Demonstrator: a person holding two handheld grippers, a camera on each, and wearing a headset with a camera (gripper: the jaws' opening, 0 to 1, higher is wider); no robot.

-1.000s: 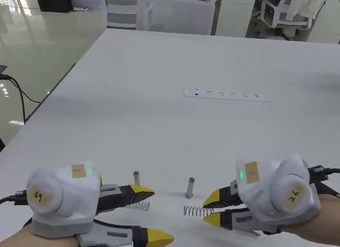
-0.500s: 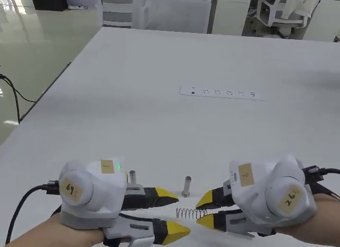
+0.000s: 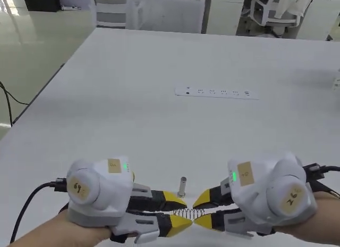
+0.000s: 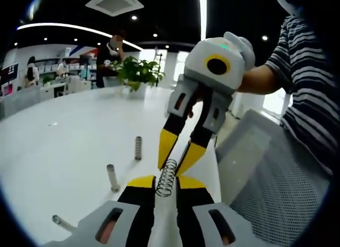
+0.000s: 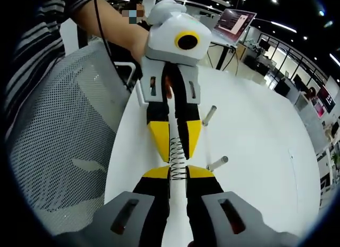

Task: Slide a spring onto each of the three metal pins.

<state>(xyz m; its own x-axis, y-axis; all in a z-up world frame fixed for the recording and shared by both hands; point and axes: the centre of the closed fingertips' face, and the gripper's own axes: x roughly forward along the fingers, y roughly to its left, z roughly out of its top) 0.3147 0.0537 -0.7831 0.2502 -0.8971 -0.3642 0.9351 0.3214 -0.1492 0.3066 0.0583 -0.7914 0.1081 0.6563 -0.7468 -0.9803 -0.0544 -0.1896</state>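
Note:
A small steel spring (image 3: 187, 212) lies level between the two grippers, just above the white table (image 3: 159, 125). My left gripper (image 3: 176, 212) is shut on the spring's left end (image 4: 166, 178). My right gripper (image 3: 204, 209) is shut on the other end (image 5: 177, 158), tip to tip with the left. One upright metal pin (image 3: 182, 186) stands just behind the spring. In the left gripper view two upright pins (image 4: 112, 178) (image 4: 138, 147) stand to the left, the farther one looking ribbed, and a third pin (image 4: 61, 222) lies flat. In the right gripper view two pins (image 5: 208, 115) (image 5: 218, 163) stand to the right.
A white power strip (image 3: 215, 92) lies across the middle of the table. Chairs (image 3: 164, 13) stand past the far edge. A mesh chair seat (image 5: 64, 151) sits below the near table edge, and a cable (image 3: 32, 202) trails from the left gripper.
The left gripper has moved right to the spring and narrowed its jaws onto the free end. The right gripper stayed in place with the spring. The head camera tilted slightly.

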